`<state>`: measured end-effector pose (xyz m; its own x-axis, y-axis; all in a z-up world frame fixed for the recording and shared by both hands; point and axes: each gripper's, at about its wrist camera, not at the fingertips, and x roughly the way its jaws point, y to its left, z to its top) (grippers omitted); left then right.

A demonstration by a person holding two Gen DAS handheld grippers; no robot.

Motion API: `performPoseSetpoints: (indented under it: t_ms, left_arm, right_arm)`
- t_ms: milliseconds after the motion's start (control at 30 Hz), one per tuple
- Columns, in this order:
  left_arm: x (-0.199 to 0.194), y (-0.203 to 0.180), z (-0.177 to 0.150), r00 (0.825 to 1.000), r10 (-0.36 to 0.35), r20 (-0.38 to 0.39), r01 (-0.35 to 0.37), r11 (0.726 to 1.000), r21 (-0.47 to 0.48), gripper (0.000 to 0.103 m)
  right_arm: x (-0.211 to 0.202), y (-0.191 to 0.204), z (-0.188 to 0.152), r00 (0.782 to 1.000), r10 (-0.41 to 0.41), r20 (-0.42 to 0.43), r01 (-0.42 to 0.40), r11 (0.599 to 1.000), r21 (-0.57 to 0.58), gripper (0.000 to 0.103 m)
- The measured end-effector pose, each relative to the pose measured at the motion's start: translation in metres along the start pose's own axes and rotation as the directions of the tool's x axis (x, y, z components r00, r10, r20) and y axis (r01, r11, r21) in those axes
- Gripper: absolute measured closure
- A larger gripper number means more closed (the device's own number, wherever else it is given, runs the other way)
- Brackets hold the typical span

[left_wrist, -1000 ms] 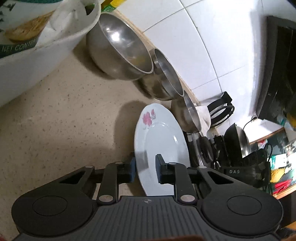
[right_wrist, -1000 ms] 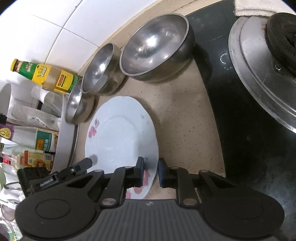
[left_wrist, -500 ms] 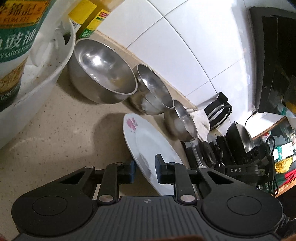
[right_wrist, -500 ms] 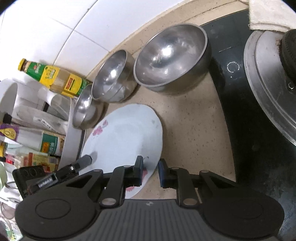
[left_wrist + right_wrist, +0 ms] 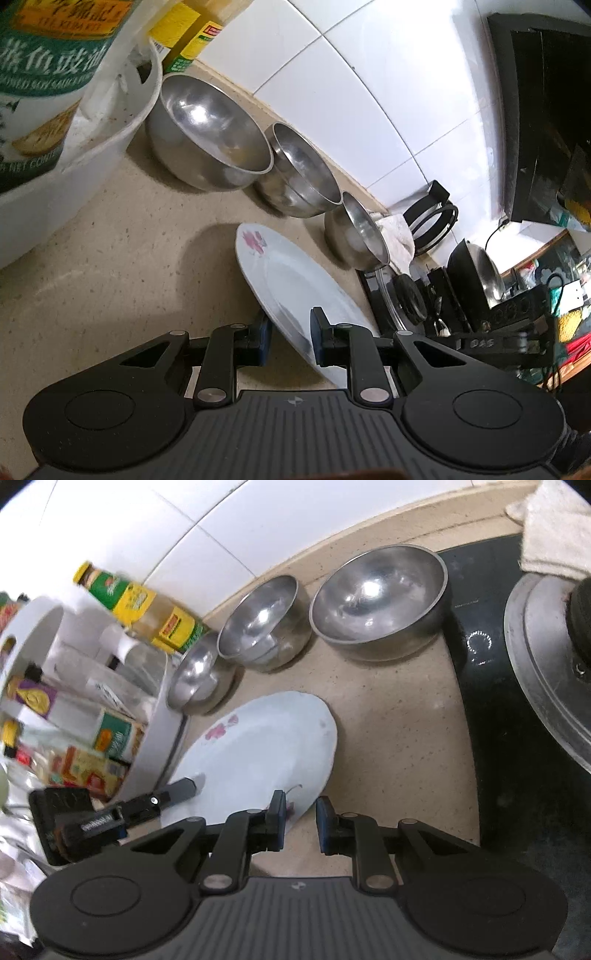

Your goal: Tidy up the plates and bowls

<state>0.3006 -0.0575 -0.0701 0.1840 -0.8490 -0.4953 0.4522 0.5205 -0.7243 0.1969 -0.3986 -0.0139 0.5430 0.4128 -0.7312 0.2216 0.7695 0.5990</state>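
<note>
1. Two grippers, left gripper and right gripper, we keep clenched on opposite rims of the floral plate.
2. We hold it tilted above the countertop.
3. Beyond it, three steel bowls line the wall.

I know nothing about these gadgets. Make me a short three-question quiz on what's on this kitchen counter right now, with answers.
1. How many steel bowls stand along the tiled wall?
2. True or false: the white plate lies flat on the counter.
3. Which grippers grip the plate? A) left only B) right only C) both

Key
1. Three: a large bowl, a middle bowl and a small bowl.
2. False: it is tilted, held up off the counter.
3. C: the left gripper and the right gripper each pinch an edge of its rim.
</note>
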Motion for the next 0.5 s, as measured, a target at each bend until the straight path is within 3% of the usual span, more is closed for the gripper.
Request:
performPoseSetpoints:
  t_ms: [167, 267, 367, 500]
  left_arm:
    - [-0.003, -0.002, -0.002, 1.0, -0.006, 0.03, 0.007, 1.0, -0.015, 0.076]
    - [0.0, -0.001, -0.005, 1.0, 0.024, 0.005, -0.024, 1.0, 0.003, 0.076]
    - [0.004, 0.004, -0.01, 1.0, 0.013, -0.009, -0.013, 0.999, -0.03, 0.076]
    - [0.008, 0.005, -0.009, 1.0, 0.017, -0.013, -0.017, 1.0, -0.025, 0.076]
  right_arm:
    - [0.009, -0.005, -0.004, 1.0, 0.003, -0.02, -0.003, 1.0, 0.03, 0.086]
    - [0.004, -0.004, -0.004, 1.0, 0.018, 0.007, -0.018, 0.999, 0.03, 0.087]
    - [0.002, -0.013, -0.001, 0.996, 0.073, 0.05, -0.078, 0.993, 0.091, 0.087]
    - [0.019, -0.031, 0.003, 0.994, 0.1, 0.038, -0.106, 0.975, 0.198, 0.083]
